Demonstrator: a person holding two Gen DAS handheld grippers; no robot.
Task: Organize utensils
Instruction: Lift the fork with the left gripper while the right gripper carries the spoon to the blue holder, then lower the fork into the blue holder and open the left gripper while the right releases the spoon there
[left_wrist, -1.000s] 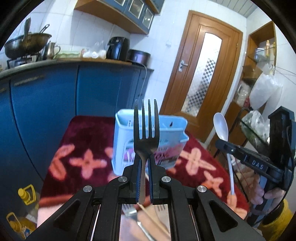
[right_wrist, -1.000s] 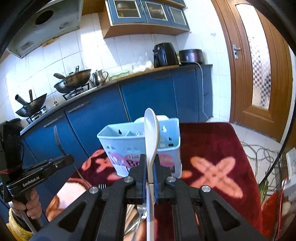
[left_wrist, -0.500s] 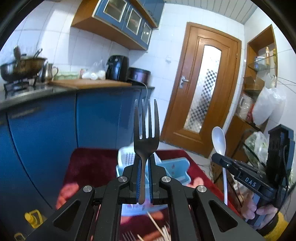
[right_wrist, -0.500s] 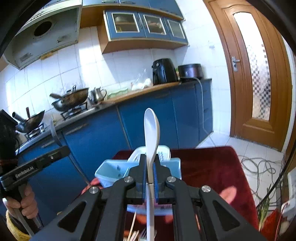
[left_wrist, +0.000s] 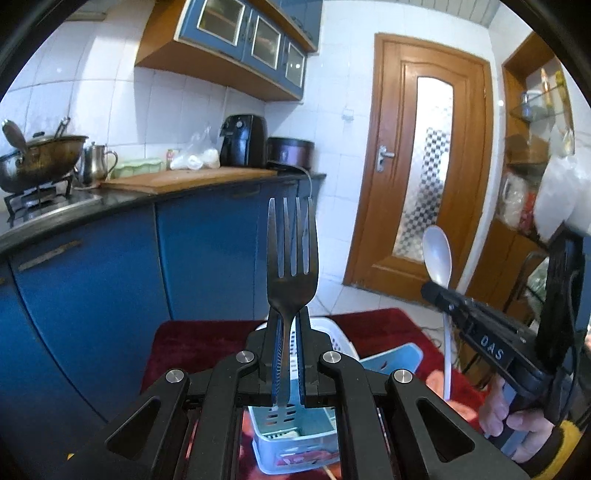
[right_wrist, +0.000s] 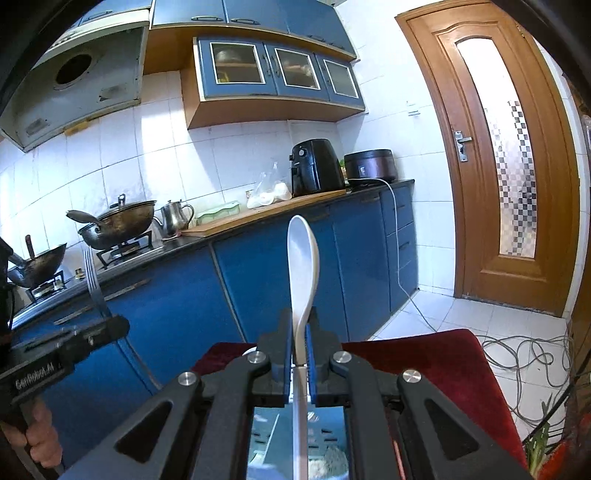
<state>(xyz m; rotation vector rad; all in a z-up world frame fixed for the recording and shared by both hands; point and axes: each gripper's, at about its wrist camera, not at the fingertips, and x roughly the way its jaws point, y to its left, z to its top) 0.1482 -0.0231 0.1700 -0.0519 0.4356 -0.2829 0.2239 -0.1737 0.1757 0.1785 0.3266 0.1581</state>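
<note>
My left gripper (left_wrist: 288, 321) is shut on a dark metal fork (left_wrist: 291, 254), tines up. It stands above a light blue plastic utensil caddy (left_wrist: 295, 439) on a dark red flowered cloth (left_wrist: 207, 343). My right gripper (right_wrist: 300, 325) is shut on a white plastic spoon (right_wrist: 302, 262), bowl up, also above the caddy (right_wrist: 325, 458). In the left wrist view the right gripper (left_wrist: 439, 291) with the spoon (left_wrist: 437, 258) is at the right. In the right wrist view the left gripper (right_wrist: 118, 325) with the fork (right_wrist: 92, 280) is at the left.
Blue kitchen cabinets (left_wrist: 110, 280) with a countertop, woks (right_wrist: 118, 221), a kettle and an air fryer (right_wrist: 314, 166) stand behind the table. A wooden door (right_wrist: 509, 166) is at the right. Cables (right_wrist: 524, 354) lie on the tiled floor.
Both grippers have risen and tilted upward with fork and spoon still held. The caddy has dropped to the bottom of both views, partly behind the jaws.
</note>
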